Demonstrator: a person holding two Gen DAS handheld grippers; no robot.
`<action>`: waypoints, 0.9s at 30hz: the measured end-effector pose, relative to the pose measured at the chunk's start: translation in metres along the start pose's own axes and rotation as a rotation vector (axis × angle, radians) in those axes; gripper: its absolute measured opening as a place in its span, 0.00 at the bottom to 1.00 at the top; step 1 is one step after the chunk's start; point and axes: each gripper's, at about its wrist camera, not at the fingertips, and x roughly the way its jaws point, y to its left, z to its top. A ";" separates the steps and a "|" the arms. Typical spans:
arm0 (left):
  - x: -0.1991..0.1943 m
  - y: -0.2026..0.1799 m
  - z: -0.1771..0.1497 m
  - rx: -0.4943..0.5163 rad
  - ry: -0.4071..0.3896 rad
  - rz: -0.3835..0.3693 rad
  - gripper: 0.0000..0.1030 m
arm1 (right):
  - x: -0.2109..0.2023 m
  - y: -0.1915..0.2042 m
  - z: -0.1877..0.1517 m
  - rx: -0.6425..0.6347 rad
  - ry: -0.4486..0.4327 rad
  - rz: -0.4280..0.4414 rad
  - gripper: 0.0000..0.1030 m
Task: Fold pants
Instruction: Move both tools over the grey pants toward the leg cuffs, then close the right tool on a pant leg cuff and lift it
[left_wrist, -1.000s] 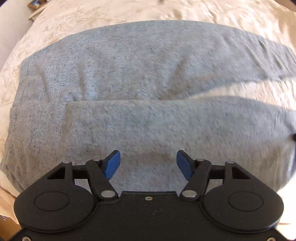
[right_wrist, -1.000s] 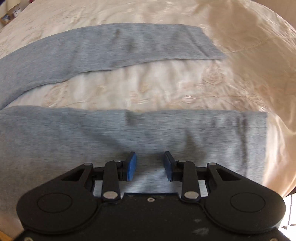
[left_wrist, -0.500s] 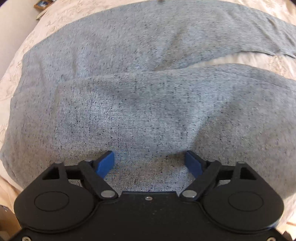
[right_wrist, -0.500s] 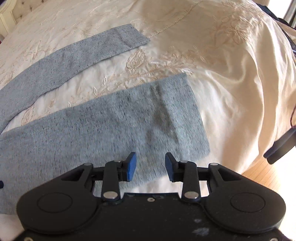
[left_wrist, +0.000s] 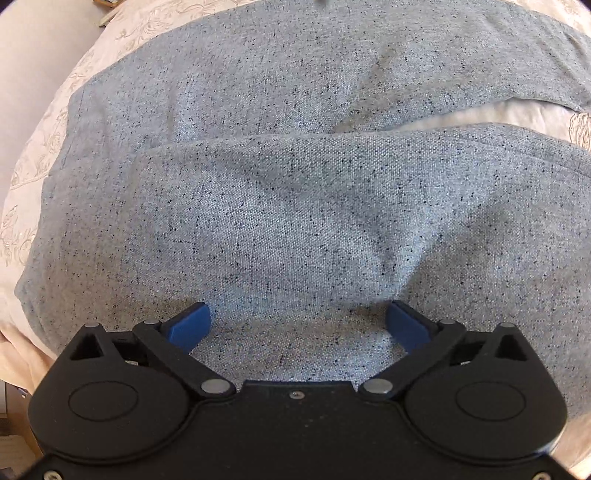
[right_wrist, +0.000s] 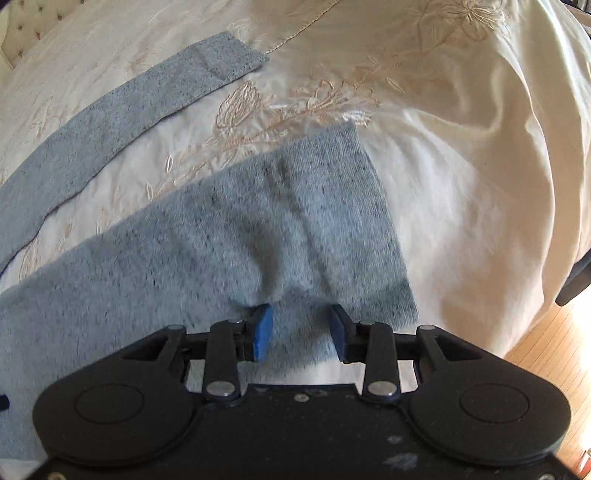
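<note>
Grey speckled pants (left_wrist: 295, 221) lie spread flat on a cream bedspread, their two legs apart. In the left wrist view my left gripper (left_wrist: 298, 325) is wide open, low over the near edge of the upper part of the pants, its blue pads (left_wrist: 190, 325) on either side of the cloth. In the right wrist view the near leg (right_wrist: 229, 236) ends in a cuff, and the far leg (right_wrist: 122, 107) runs up to the left. My right gripper (right_wrist: 301, 332) is open at the near edge of the near leg close to the cuff, with cloth between its pads.
The embroidered cream bedspread (right_wrist: 461, 129) falls off at the right, where a wooden floor (right_wrist: 546, 354) shows. A dark object (right_wrist: 576, 284) sticks in at the right edge. The bed's left edge (left_wrist: 33, 166) shows beside the waist.
My left gripper has come down close to the pants and spread wider. My right gripper has moved right along the near leg to its cuff end and dropped onto the edge.
</note>
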 end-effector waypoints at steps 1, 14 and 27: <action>-0.001 0.001 0.002 0.002 0.007 0.001 1.00 | 0.000 -0.001 0.006 0.005 -0.007 0.005 0.35; -0.073 0.002 -0.004 -0.023 -0.104 -0.024 0.74 | -0.041 -0.068 -0.014 0.180 -0.103 0.079 0.37; -0.082 0.008 -0.054 -0.068 -0.121 -0.039 0.70 | -0.004 -0.071 -0.039 0.267 -0.067 0.186 0.37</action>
